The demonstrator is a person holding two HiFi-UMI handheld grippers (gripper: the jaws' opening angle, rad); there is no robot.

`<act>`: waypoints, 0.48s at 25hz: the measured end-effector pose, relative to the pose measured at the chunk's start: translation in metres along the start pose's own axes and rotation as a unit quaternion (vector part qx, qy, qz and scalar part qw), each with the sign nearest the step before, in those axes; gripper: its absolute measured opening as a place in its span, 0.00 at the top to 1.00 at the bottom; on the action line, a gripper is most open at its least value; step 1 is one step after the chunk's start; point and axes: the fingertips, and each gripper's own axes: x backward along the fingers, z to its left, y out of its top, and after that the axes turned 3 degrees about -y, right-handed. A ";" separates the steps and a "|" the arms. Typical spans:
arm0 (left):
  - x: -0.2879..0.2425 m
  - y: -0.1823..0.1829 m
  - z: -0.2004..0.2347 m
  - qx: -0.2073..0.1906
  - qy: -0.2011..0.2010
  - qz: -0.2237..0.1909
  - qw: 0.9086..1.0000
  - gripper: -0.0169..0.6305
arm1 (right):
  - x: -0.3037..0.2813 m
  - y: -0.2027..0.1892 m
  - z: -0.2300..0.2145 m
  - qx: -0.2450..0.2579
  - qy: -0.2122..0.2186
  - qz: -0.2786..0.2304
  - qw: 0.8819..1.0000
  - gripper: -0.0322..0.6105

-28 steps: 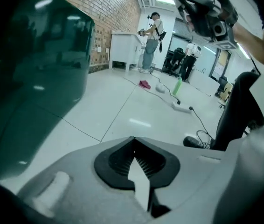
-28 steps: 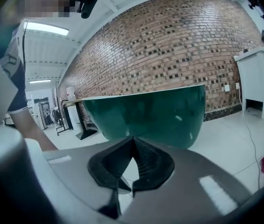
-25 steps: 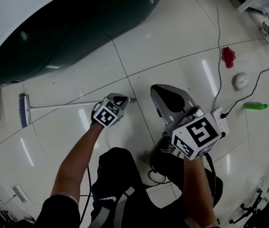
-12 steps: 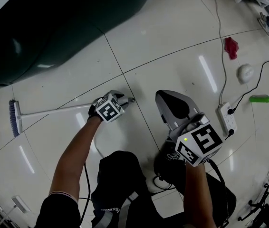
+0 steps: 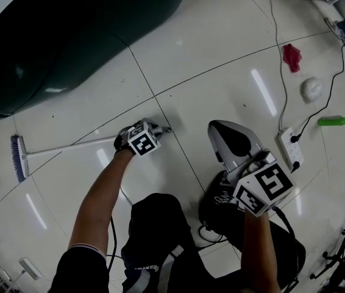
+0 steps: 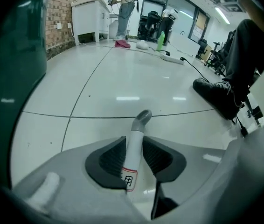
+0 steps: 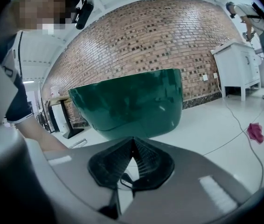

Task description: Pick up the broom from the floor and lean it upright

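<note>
Looking down at the tiled floor [image 5: 221, 60], we see the left gripper [image 5: 159, 129] at the frame's centre. Its jaws have just been closing and now clamp the handle end of the broom [image 5: 69, 146], which lies flat with its brush head [image 5: 17, 157] at the left edge. Our right gripper [image 5: 221, 130], lower right, is clenched on nothing.

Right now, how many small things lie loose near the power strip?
3: a red cloth farthest up, a white round thing below it, a green bottle right of the power strip. Others may be hidden.
</note>
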 end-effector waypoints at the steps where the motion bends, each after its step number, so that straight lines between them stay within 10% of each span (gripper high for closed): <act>1: 0.004 0.001 0.001 -0.005 0.002 0.004 1.000 0.79 | 0.002 0.003 -0.001 0.000 0.001 -0.004 1.000 0.95; 12: 0.141 0.091 0.010 -0.028 0.052 -0.072 0.996 0.81 | 0.031 0.083 0.012 0.005 0.039 -0.023 0.999 0.95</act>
